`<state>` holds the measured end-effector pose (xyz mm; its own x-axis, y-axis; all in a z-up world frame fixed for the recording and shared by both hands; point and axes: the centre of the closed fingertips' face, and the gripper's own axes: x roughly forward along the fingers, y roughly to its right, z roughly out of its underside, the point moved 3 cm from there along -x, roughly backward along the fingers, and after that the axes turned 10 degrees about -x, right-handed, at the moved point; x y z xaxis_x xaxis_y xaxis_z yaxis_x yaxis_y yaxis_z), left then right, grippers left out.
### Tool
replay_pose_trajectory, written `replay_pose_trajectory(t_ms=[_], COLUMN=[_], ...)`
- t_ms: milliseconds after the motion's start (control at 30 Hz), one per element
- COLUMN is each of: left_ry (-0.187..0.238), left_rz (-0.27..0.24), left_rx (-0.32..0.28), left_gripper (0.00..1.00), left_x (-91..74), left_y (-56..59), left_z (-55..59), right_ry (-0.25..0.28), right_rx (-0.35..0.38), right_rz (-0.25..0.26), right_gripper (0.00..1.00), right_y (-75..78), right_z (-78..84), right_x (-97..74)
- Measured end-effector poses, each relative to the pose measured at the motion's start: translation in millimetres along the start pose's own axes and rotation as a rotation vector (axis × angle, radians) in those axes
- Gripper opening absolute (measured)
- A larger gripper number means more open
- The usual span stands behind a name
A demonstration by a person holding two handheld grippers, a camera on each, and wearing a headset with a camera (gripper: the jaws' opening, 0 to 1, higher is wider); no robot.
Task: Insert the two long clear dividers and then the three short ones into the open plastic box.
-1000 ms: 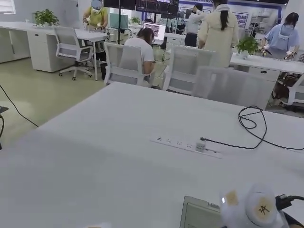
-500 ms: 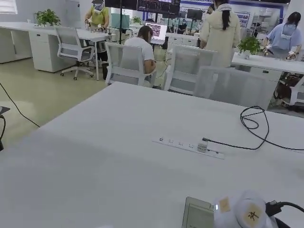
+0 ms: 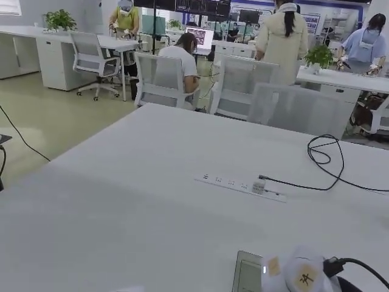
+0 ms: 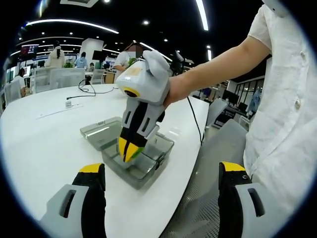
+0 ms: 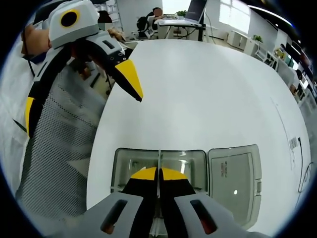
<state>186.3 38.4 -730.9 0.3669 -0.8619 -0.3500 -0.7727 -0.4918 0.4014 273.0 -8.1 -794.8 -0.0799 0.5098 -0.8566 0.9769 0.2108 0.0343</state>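
The open clear plastic box (image 5: 133,166) lies near the table edge with its lid (image 5: 235,178) flat beside it. My right gripper (image 5: 158,173) is down in the box, shut on a thin clear divider (image 5: 159,157) that stands on edge across the box. From the left gripper view the right gripper (image 4: 130,148) points down into the box (image 4: 148,166), with the lid (image 4: 99,133) behind. My left gripper (image 4: 161,167) is open and holds nothing, off the table edge. It hangs (image 5: 81,96) above the person's lap. The head view catches the right gripper's body (image 3: 301,277) and a lid corner (image 3: 246,274).
A white power strip (image 3: 240,184) lies mid-table with a black cable (image 3: 322,161) looping to the right. The person's arm (image 4: 213,74) reaches over the table edge. A mesh chair (image 4: 213,148) is close by. Other people and desks fill the room beyond.
In the head view the right gripper's body has slid a little left and lower at the bottom edge. The power strip and cable have stayed put.
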Motion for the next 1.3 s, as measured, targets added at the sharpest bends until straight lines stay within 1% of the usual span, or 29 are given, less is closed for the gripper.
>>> replay_pose_trajectory(t_ms=[100, 333, 467, 567, 633, 733, 800, 867, 1000, 1100, 1300], left_ry=[0.001, -0.007, -0.009, -0.013, -0.013, -0.016, -0.018, -0.019, -0.026, -0.025, -0.031], left_rz=[0.000, 0.002, 0.001, 0.000, -0.001, -0.003, -0.003, -0.002, -0.001, -0.002, -0.006], left_rx=[0.000, 0.002, 0.003, 0.004, 0.004, 0.004, 0.005, 0.006, 0.010, 0.010, 0.015], left_gripper=[0.97, 0.97, 0.97, 0.97, 0.97, 0.97, 0.97, 0.97, 0.97, 0.97, 0.97], left_x=[-0.1, 0.1, -0.2, -0.6, -0.8, -0.8, -0.7, -0.7, -0.2, -0.2, -1.6], left_y=[-0.1, -0.2, -0.3, -0.3, -0.2, -0.6, -0.6, -0.5, 0.0, -0.3, -1.3], left_z=[-0.3, 1.3, 1.8, 2.4, 2.4, 2.8, 2.8, 2.9, 2.8, 1.6, 0.4], right_ry=[-0.010, -0.014, -0.007, 0.001, 0.016, 0.058, 0.079, 0.093, 0.146, 0.187, 0.223], right_rx=[0.001, -0.002, -0.007, 0.002, 0.015, 0.054, 0.068, 0.082, 0.117, 0.138, 0.154], right_rz=[-0.002, 0.000, 0.003, 0.005, 0.015, 0.022, 0.032, 0.038, 0.061, 0.076, 0.094], right_gripper=[0.02, 0.03, 0.03, 0.04, 0.06, 0.09, 0.11, 0.14, 0.18, 0.23, 0.31], right_y=[0.7, 0.5, 0.7, 0.9, 2.7, 4.2, 5.0, 5.0, 5.3, 4.8, -0.8], right_z=[0.8, 1.1, 1.5, 1.2, -0.3, -3.9, -4.6, -4.5, -5.6, -6.8, -2.1], right_x=[0.3, 1.2, 1.2, -1.6, -5.1, -14.0, -20.2, -24.9, -39.7, -51.9, -70.4])
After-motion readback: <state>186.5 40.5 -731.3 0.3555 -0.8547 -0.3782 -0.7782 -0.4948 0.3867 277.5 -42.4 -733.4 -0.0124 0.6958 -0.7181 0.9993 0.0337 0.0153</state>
